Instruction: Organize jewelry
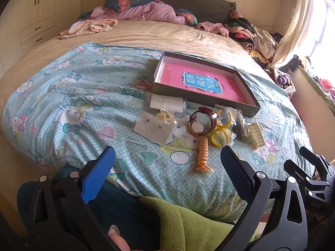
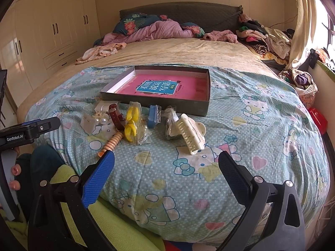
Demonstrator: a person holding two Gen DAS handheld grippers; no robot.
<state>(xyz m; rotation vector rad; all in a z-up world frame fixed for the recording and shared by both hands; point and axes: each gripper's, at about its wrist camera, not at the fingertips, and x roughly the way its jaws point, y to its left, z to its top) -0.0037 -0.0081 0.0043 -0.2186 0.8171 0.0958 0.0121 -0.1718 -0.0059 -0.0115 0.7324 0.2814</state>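
A shallow grey box (image 1: pixel 249 106) (image 2: pixel 159 104) with a pink book inside lies on the Hello Kitty quilt. In front of it lie a brown-strap watch (image 1: pixel 200 122) (image 2: pixel 116 116), yellow rings in a bag (image 1: pixel 220 129) (image 2: pixel 131 123), an orange spiral hair tie (image 1: pixel 202 152) (image 2: pixel 114 141), a cream claw clip (image 1: pixel 256 132) (image 2: pixel 191 132), clear earring packets (image 1: pixel 153 126) (image 2: pixel 92 121) and a blue item in a bag (image 2: pixel 154 116). My left gripper (image 1: pixel 167 165) is open and empty, short of the spiral tie. My right gripper (image 2: pixel 166 167) is open and empty, just short of the claw clip.
The quilt (image 1: pixel 83 104) (image 2: pixel 261 146) covers the near half of a bed. Pillows and a pink blanket (image 2: pixel 159 30) lie at the headboard, and clothes (image 2: pixel 266 39) are piled at the far right. Wardrobes (image 2: pixel 52 31) stand left; a curtain and window are right. The other gripper shows at each view's edge (image 1: pixel 314 177) (image 2: pixel 29 131).
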